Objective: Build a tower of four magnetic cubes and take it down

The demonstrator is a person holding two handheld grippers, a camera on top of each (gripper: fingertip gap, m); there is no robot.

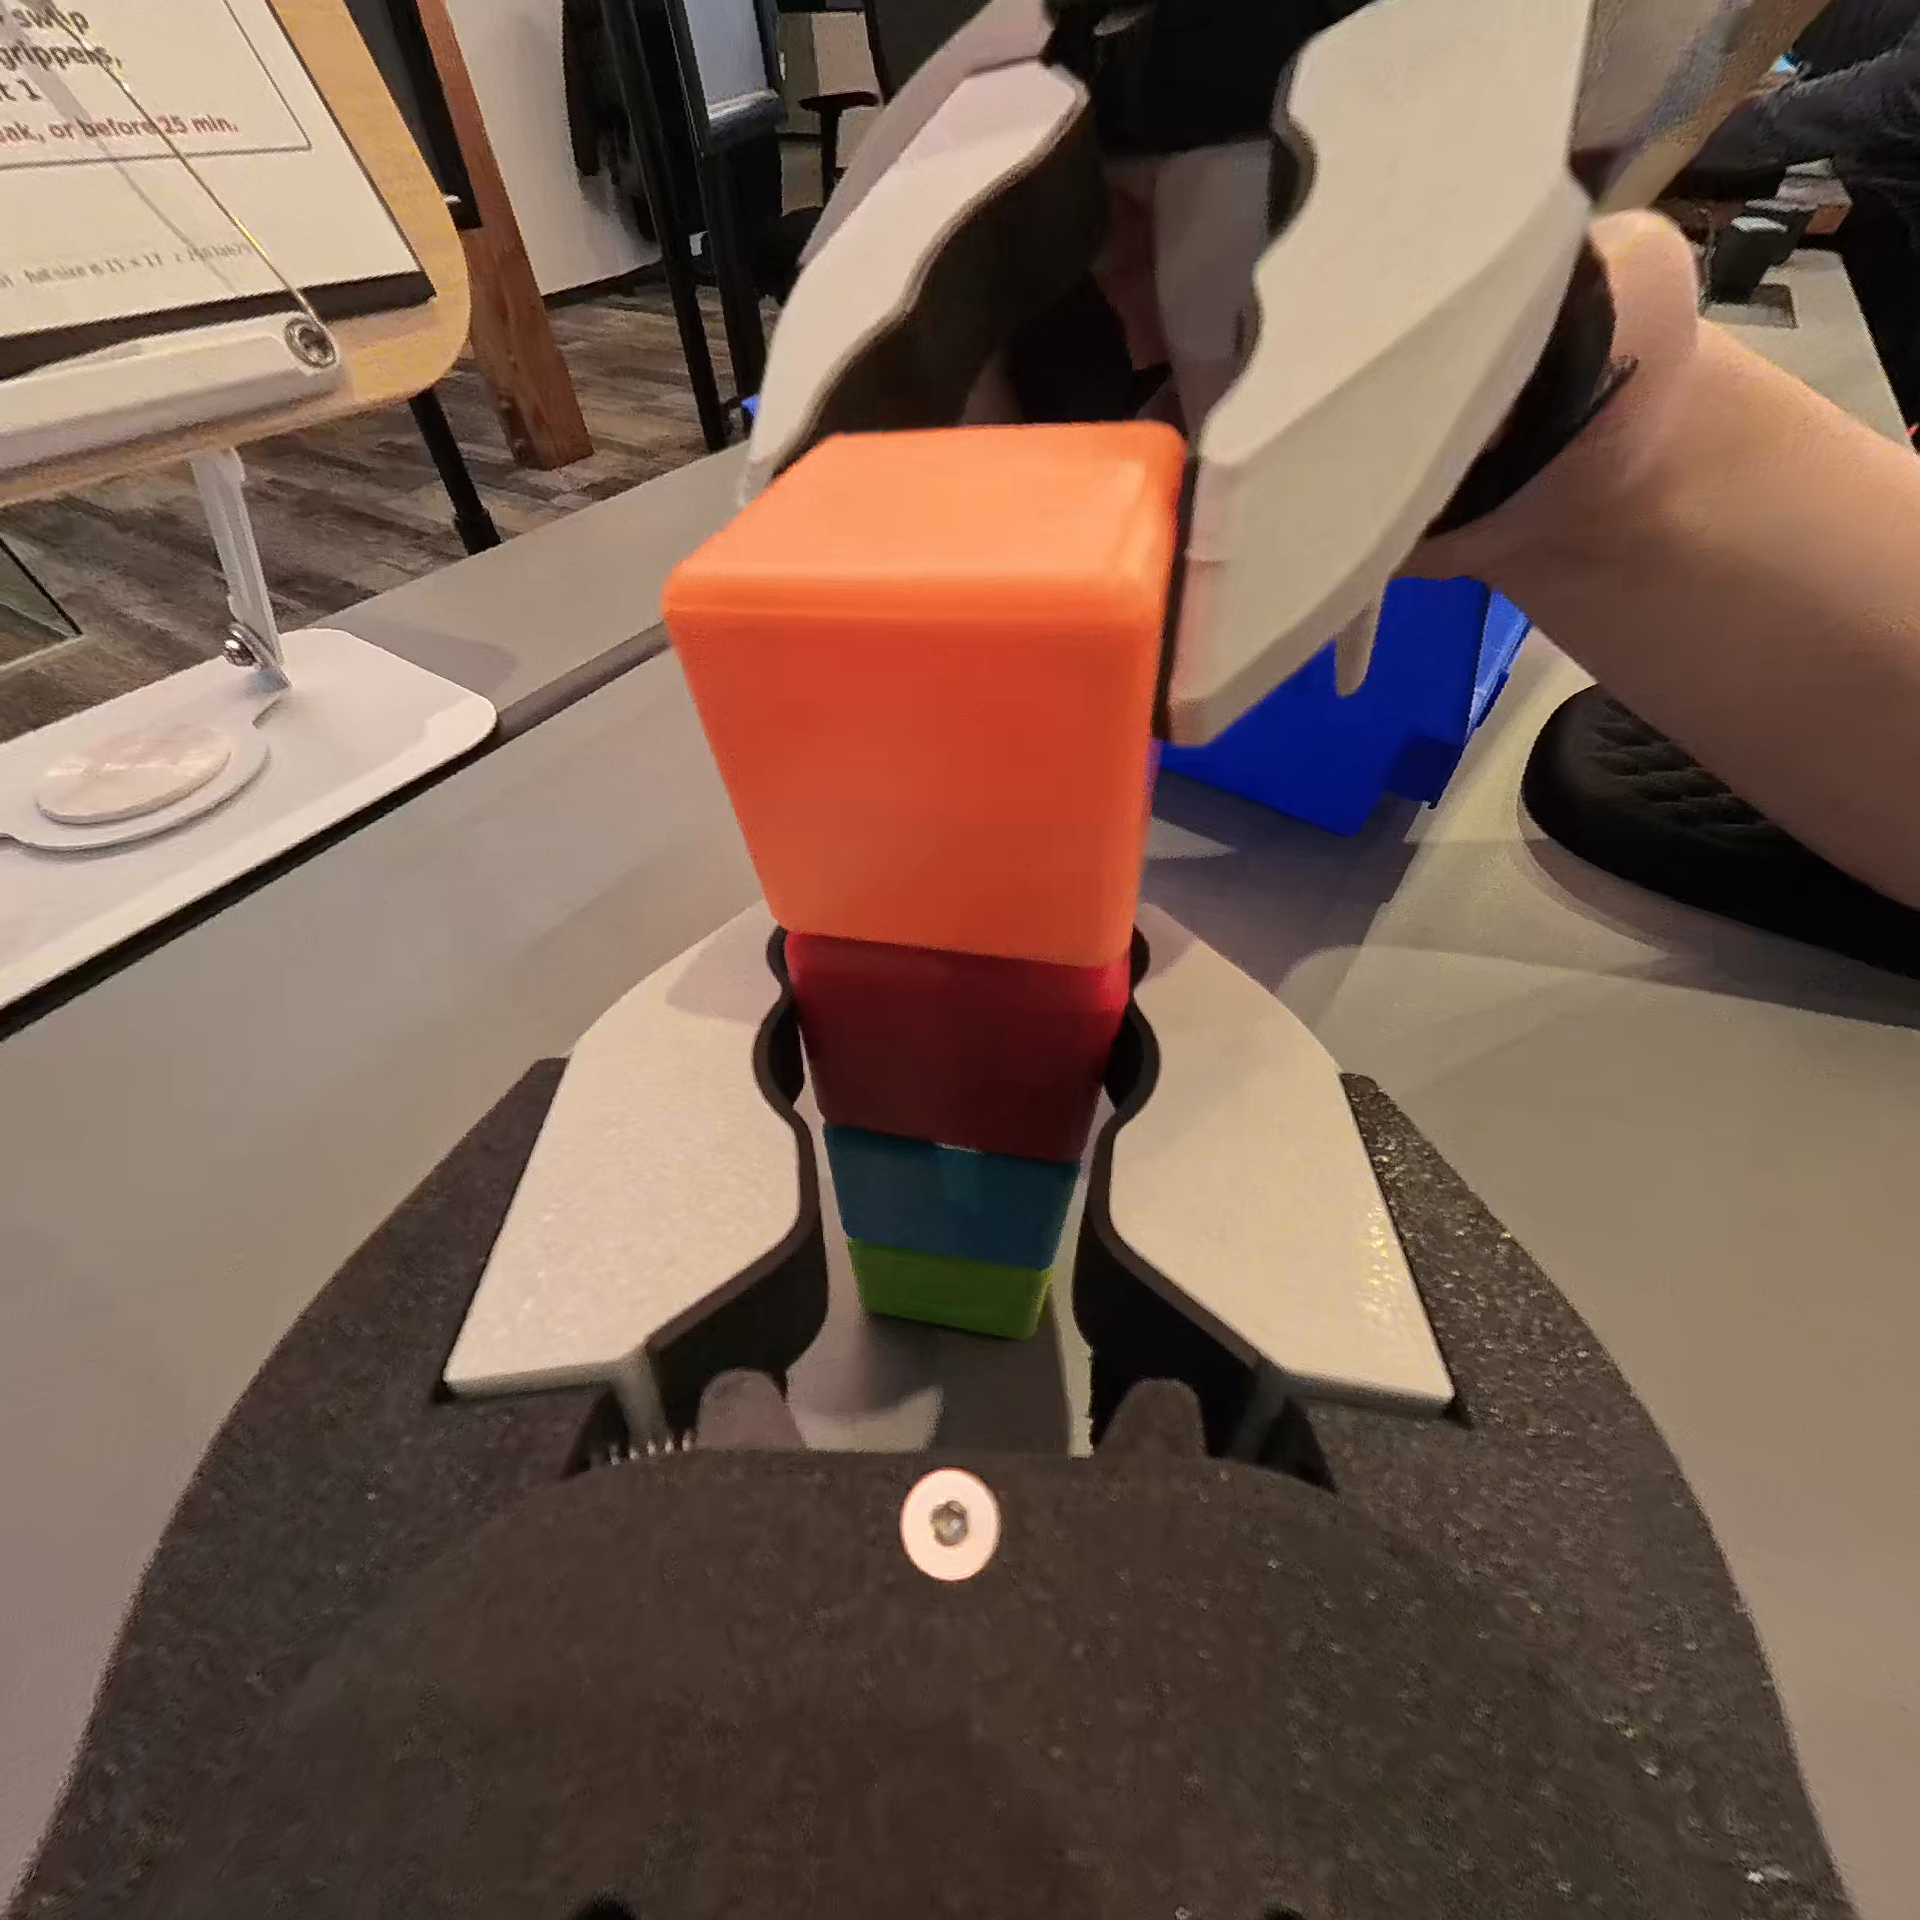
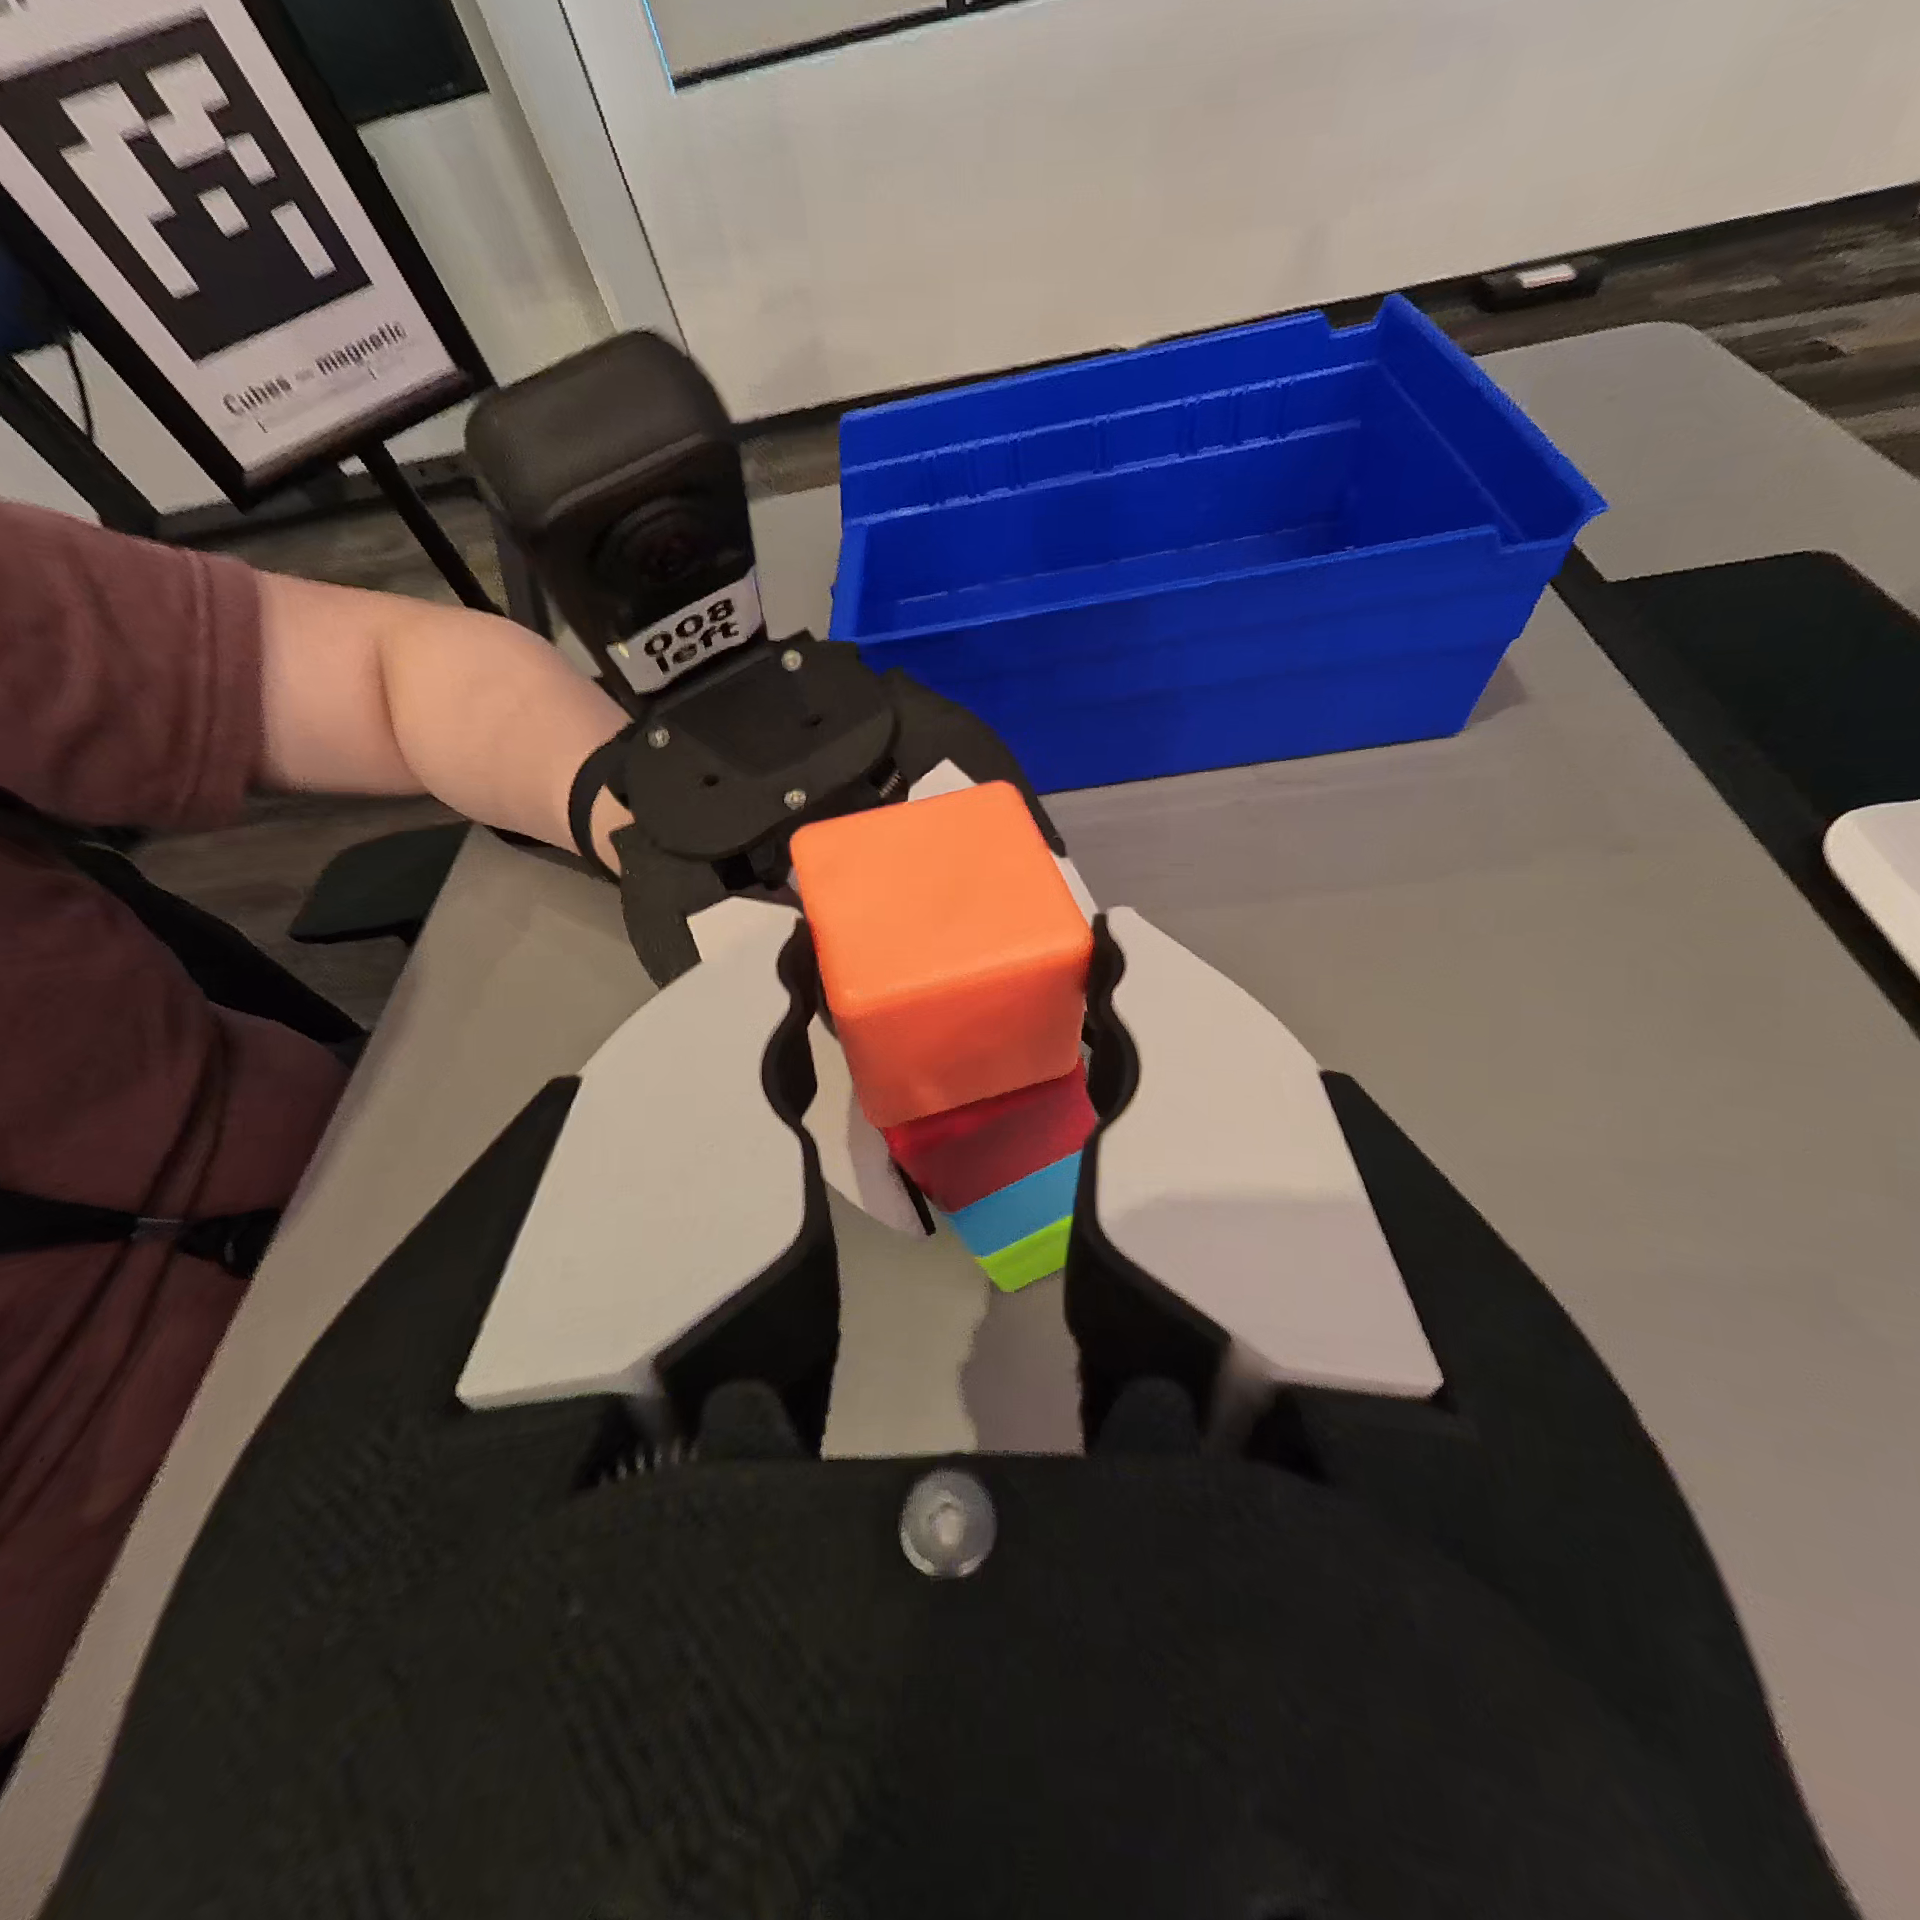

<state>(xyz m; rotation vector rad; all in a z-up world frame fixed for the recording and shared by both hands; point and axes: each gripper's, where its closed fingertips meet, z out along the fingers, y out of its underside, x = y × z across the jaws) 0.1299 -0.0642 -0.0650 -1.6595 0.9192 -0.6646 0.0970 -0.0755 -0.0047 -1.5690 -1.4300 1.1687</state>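
Four-cube tower point(image 1: 951, 935) stands mid-frame on the table point(image 1: 312, 1039). Left gripper point(image 1: 956, 1023) is clamped on the red cube point(image 1: 951, 1039); right gripper point(image 2: 940, 971) straddles the orange cube point(image 2: 940, 956), contact unclear. Looks like takedown: pull orange straight up while red stays braced.

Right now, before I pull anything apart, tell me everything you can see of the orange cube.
The orange cube is matte plastic with rounded edges and a faint raised border on its top face. It sits upright and roughly square on the dark red cube, topping a stack above blue and green cubes. The right gripper closes around its sides, one finger pressed to one side. The left gripper holds the red cube just below. Nothing rests on top.
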